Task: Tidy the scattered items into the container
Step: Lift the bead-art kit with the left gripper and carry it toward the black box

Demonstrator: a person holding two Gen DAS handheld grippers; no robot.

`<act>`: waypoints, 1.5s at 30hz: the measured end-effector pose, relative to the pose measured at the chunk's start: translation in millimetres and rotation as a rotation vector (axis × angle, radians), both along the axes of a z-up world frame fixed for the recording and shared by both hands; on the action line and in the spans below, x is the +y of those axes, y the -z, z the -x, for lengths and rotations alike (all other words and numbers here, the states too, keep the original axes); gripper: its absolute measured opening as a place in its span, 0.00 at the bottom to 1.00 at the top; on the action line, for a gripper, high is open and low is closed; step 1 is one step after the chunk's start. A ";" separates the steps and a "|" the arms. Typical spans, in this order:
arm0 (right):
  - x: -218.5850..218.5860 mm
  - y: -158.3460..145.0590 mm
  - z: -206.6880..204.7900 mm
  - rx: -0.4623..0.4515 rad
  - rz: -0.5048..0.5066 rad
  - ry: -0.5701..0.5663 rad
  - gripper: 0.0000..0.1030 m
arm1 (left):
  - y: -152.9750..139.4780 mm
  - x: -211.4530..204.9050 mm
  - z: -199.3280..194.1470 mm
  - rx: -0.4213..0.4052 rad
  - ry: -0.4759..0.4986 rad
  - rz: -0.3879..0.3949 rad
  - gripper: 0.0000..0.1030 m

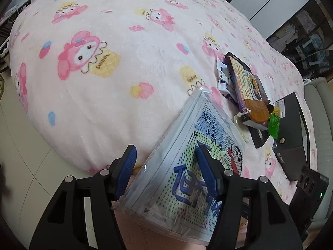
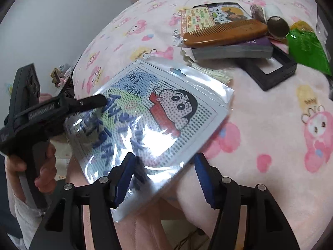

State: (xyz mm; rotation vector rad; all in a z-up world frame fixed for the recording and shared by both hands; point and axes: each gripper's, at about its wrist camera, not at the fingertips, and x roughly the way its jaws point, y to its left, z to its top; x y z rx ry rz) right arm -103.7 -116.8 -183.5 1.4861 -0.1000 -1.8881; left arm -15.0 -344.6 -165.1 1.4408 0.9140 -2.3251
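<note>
A flat square packet (image 1: 183, 158) in glossy clear plastic, printed with a dotted cartoon boy and blue characters, lies at the near edge of the bed (image 1: 116, 48), overhanging it. The left gripper (image 1: 166, 173) is spread, one ribbed blue pad over the packet's face, the other off its edge, neither pinching. The right gripper (image 2: 164, 177) gapes at the packet's near corner, not gripping. The blanket is fuzzy pink fleece. Farther in, a wooden comb (image 2: 224, 32) tops a stack of boxes.
</note>
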 end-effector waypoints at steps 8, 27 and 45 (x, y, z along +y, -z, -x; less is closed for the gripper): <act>15.1 -4.9 -1.8 -0.011 0.004 0.036 0.61 | -2.0 23.6 -1.5 -0.020 0.105 -0.044 0.60; 173.8 -55.6 -4.5 0.093 0.022 0.346 0.61 | -24.1 169.6 21.3 0.088 0.419 -0.147 0.60; 290.0 -7.5 -6.6 0.061 -0.014 0.587 0.60 | 38.1 270.7 69.1 0.043 0.541 -0.172 0.63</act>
